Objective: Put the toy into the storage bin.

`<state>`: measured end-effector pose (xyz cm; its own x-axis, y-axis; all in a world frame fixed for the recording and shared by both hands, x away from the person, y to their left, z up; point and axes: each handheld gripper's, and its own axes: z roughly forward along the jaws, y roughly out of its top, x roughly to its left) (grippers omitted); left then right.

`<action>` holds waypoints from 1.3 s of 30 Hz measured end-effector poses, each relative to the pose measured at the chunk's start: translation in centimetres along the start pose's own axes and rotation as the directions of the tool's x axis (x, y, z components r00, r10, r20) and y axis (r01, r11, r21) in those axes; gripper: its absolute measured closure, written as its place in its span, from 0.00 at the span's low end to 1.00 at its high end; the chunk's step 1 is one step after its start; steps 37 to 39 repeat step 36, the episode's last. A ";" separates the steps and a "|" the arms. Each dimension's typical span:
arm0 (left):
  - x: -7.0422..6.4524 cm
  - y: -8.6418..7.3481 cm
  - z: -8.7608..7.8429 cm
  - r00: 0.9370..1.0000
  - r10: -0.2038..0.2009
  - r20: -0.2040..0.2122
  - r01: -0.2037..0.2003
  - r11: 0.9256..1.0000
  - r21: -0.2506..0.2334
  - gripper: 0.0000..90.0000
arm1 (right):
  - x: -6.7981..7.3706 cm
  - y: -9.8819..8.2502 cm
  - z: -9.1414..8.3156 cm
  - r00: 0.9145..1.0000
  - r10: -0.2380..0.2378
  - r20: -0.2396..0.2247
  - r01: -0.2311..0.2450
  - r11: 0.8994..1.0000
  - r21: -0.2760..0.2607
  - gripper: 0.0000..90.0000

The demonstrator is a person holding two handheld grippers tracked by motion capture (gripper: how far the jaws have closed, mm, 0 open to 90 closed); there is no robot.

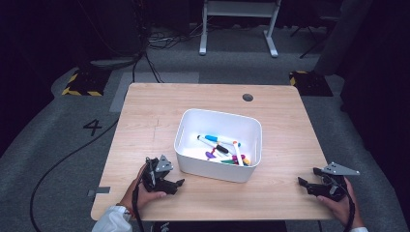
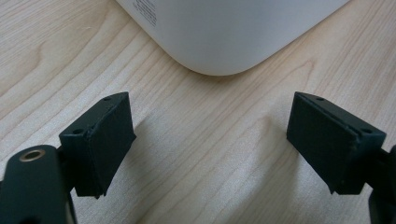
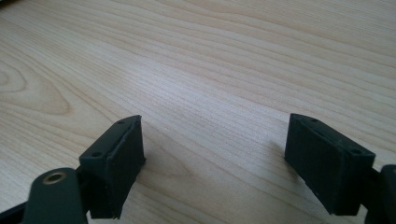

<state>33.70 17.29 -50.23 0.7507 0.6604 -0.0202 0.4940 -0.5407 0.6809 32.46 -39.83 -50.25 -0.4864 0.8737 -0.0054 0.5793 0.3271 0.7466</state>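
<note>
Lab/studio: dark curtains, floor cables (image 1: pixel 58 164), hazard-taped bases (image 1: pixel 82 84).

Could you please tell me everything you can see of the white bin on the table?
The white bin is a rounded-corner rectangular tub, plastic by its look, open-topped and upright near the middle of the wooden table. Coloured markers lie loose inside. Its corner shows close ahead of the open left tongs, which stand clear of it.

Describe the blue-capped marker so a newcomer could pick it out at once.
Start at the wooden table and find the white bin at its middle. Among the markers inside, the blue-capped marker lies on top toward the back, the only one with a light-blue end.
</note>
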 end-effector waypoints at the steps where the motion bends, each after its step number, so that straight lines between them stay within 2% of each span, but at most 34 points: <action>1: 0.0 0.0 0.0 1.000 0.000 0.001 0.000 1.000 0.000 0.17 | 0.0 0.0 0.0 1.000 0.001 -0.002 -0.001 1.000 0.000 0.23; 21: 0.1 0.0 0.0 1.000 0.007 0.003 -0.007 1.000 -0.001 0.17 | -0.1 0.0 0.0 1.000 0.004 -0.001 -0.004 1.000 -0.001 0.23; 39: 0.1 0.1 0.1 1.000 -0.001 0.018 0.001 1.000 0.002 0.16 | -0.1 0.0 0.0 1.000 0.005 0.001 -0.005 1.000 0.003 0.23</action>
